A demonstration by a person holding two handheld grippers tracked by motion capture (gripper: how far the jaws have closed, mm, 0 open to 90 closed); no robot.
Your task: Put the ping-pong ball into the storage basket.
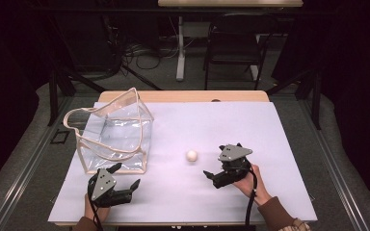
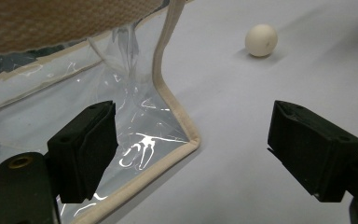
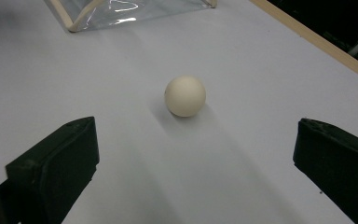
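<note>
High view first: the right gripper (image 1: 215, 168) sits on the pale sheet (image 1: 231, 125) that covers the table, held in a hand (image 1: 248, 183) coming from the lower edge, and its jaws point left toward a small cream ball (image 1: 191, 155). The ball lies on the sheet just beyond the jaw tips, apart from them, and to the right of a clear plastic bag (image 1: 113, 132) with beige trim.

Right gripper view shows the jaws spread wide, one at each lower corner, with nothing between them and nothing touching them. The ball (image 3: 185, 96) rests ahead of them on the sheet, roughly centred in the gap but farther out than the tips; a corner of the bag (image 3: 121, 11) lies beyond it.

Over on the left, the left gripper (image 1: 125, 179) rests near the front edge of the sheet, just in front of the bag. Left gripper view has its jaws wide apart too and empty: one stands in front of the bag's clear wall (image 2: 135, 121), the other over bare sheet, with the bag's trimmed lower corner between them. Whether the jaw touches the wall cannot be told. The ball (image 2: 261, 40) sits well beyond.
</note>
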